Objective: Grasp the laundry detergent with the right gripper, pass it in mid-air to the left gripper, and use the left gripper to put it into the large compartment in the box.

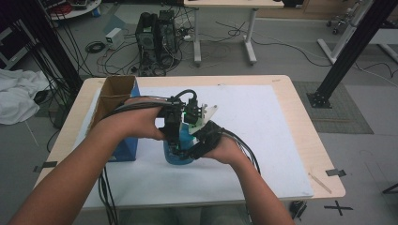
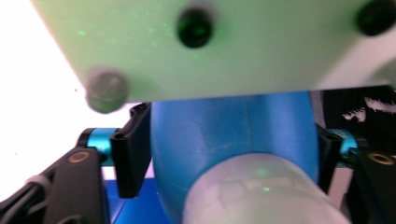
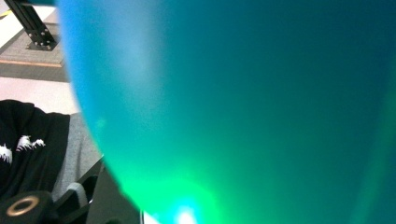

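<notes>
Bottle (image 1: 178, 152), blue with a pale neck, stands at the centre of the white tabletop (image 1: 263, 122), a cardboard box (image 1: 115, 93) at its nine o'clock. My left gripper (image 2: 233, 154) has its jaws pressed on the blue body from both sides. My right gripper (image 1: 197, 140) jaws are closed, apparently on the same bottle. I should hold both grips level and squeeze evenly, so the smooth wall cannot slip.

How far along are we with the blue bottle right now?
Done: the blue bottle stands on the white mat, out of the cardboard box. In hand: the left gripper is shut on it, black pads pressing its body, and the right gripper is shut against it too. Left: whatever follows the grip; its pale cap looks still on.
</notes>
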### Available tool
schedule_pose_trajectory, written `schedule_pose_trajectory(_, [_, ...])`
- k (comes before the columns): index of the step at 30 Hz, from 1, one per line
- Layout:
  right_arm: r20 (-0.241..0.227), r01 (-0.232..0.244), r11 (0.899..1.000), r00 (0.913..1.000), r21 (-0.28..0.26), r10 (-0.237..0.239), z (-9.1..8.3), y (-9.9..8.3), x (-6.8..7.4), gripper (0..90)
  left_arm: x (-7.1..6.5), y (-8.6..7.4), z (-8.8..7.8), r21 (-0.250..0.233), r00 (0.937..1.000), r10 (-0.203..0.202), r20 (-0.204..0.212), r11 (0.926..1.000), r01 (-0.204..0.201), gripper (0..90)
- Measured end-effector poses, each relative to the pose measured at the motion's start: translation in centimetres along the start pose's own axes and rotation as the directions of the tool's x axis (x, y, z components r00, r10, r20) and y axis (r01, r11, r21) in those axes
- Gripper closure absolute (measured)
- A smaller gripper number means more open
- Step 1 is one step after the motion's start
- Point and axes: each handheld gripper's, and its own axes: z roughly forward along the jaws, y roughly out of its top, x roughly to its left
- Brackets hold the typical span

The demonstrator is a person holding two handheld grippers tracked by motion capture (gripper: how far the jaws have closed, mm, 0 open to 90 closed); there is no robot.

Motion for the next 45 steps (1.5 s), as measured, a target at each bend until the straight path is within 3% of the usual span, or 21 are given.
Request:
schedule_pose_trajectory(18, [-0.007, 0.003, 1.000, 1.0000, 0.009, -0.003, -0.2, 0.1, 0.3, 44.7, -0.5, 0.0, -0.3, 0.005, 0.9994, -0.032, -0.013, 0.9995, 0.032, 38.0])
schedule_pose_trajectory(21, [0.006, 0.049, 0.999, 0.9988, -0.001, -0.049, -0.3, 0.1, 0.2, 36.7, -0.1, -0.2, -0.5, -0.008, 0.9995, -0.030, 0.004, 0.9995, 0.030, 38.0])
schedule_pose_trajectory(22, [0.002, 0.241, 0.962, 0.9700, -0.127, -0.243, 0.3, 0.6, -1.1, 33.0, -0.2, -0.3, -0.5, -0.006, 0.9987, -0.050, 0.010, 0.9987, 0.050, 38.0])
schedule_pose_trajectory(24, [0.015, 0.322, 0.931, 0.9457, -0.169, -0.325, 0.3, 0.9, -1.6, 33.0, -0.1, -0.4, -0.5, -0.008, 0.9985, -0.053, 0.013, 0.9986, 0.053, 38.0])
schedule_pose_trajectory(26, [0.023, 0.342, 0.924, 0.9388, -0.173, -0.344, -0.1, 0.9, -1.7, 31.7, 0.2, -0.5, -0.7, -0.004, 0.9992, -0.039, 0.005, 0.9992, 0.039, 38.0])
schedule_pose_trajectory(27, [0.037, 0.269, 0.956, 0.9632, -0.121, -0.266, -0.7, 0.6, -1.4, 31.6, 0.4, -0.5, -0.9, 0.021, 0.9996, -0.025, 0.014, 0.9995, 0.024, 38.0])
schedule_pose_trajectory(29, [-0.003, 0.085, 0.996, 0.9964, -0.037, -0.085, -1.8, 0.2, -0.3, 26.4, 0.4, -0.8, -1.0, 0.005, 0.9984, -0.055, 0.011, 0.9985, 0.055, 38.0])
schedule_pose_trajectory(30, [0.013, 0.291, 0.943, 0.9561, -0.161, -0.293, -1.1, 0.6, -1.7, 25.2, 0.4, -0.9, -1.1, 0.004, 0.9982, -0.060, 0.010, 0.9982, 0.060, 38.0])
schedule_pose_trajectory(31, [0.062, 0.479, 0.837, 0.8747, -0.264, -0.481, -0.6, 1.3, -3.1, 24.4, 0.4, -1.1, -1.3, 0.004, 0.9980, -0.062, 0.010, 0.9981, 0.062, 38.0])
schedule_pose_trajectory(33, [0.063, 0.430, 0.877, 0.9020, -0.215, -0.427, -1.5, 0.9, -2.8, 23.4, 0.4, -1.5, -1.8, 0.000, 0.9968, -0.079, 0.005, 0.9969, 0.079, 38.0])
schedule_pose_trajectory(34, [0.077, 0.483, 0.843, 0.8741, -0.234, -0.480, -1.6, 1.2, -3.1, 23.4, 0.5, -1.6, -2.0, -0.002, 0.9966, -0.082, 0.009, 0.9967, 0.082, 38.0])
schedule_pose_trajectory(35, [0.068, 0.439, 0.876, 0.8979, -0.200, -0.435, -1.9, 1.0, -2.9, 23.2, 0.4, -1.8, -2.3, -0.001, 0.9954, -0.095, 0.011, 0.9955, 0.095, 38.0])
schedule_pose_trajectory(36, [0.074, 0.462, 0.864, 0.8864, -0.202, -0.457, -2.2, 1.2, -3.0, 23.0, 0.4, -2.0, -2.6, -0.007, 0.9950, -0.099, 0.012, 0.9951, 0.099, 38.0])
schedule_pose_trajectory(37, [0.058, 0.383, 0.911, 0.9237, -0.150, -0.379, -2.7, 1.0, -2.6, 22.9, 0.4, -2.1, -2.8, -0.009, 0.9945, -0.104, 0.009, 0.9945, 0.104, 38.0])
schedule_pose_trajectory(38, [0.061, 0.395, 0.907, 0.9188, -0.146, -0.390, -2.9, 1.0, -2.7, 22.9, 0.4, -2.3, -3.1, -0.009, 0.9940, -0.109, 0.007, 0.9940, 0.109, 37.9])
schedule_pose_trajectory(40, [0.061, 0.382, 0.917, 0.9239, -0.114, -0.378, -3.4, 1.1, -2.7, 22.6, 0.3, -2.7, -3.6, -0.010, 0.9930, -0.118, 0.003, 0.9929, 0.118, 38.0])
schedule_pose_trajectory(41, [0.052, 0.329, 0.941, 0.9439, -0.081, -0.326, -3.8, 1.0, -2.4, 22.5, 0.3, -2.8, -3.9, -0.008, 0.9919, -0.127, 0.003, 0.9919, 0.127, 38.0])
schedule_pose_trajectory(42, [0.054, 0.319, 0.946, 0.9471, -0.063, -0.316, -4.1, 1.1, -2.3, 22.0, 0.4, -3.1, -4.2, -0.009, 0.9906, -0.137, 0.006, 0.9905, 0.137, 38.0])
schedule_pose_trajectory(43, [0.095, 0.236, 0.971, 0.9663, 0.048, -0.239, -5.0, 0.8, -2.0, 22.0, 0.4, -3.3, -4.5, -0.008, 0.9887, -0.150, 0.007, 0.9887, 0.150, 38.0])
schedule_pose_trajectory(44, [0.103, 0.000, 0.983, 0.9945, 0.183, -0.019, -6.1, 0.6, -0.4, 22.0, 0.4, -3.5, -4.8, -0.010, 0.9879, -0.155, 0.003, 0.9878, 0.155, 38.0])
schedule_pose_trajectory(45, [0.107, -0.032, 0.979, 0.9942, 0.200, 0.011, -6.4, 0.7, -0.2, 22.0, 0.5, -3.7, -5.0, -0.011, 0.9869, -0.162, 0.004, 0.9868, 0.162, 37.9])
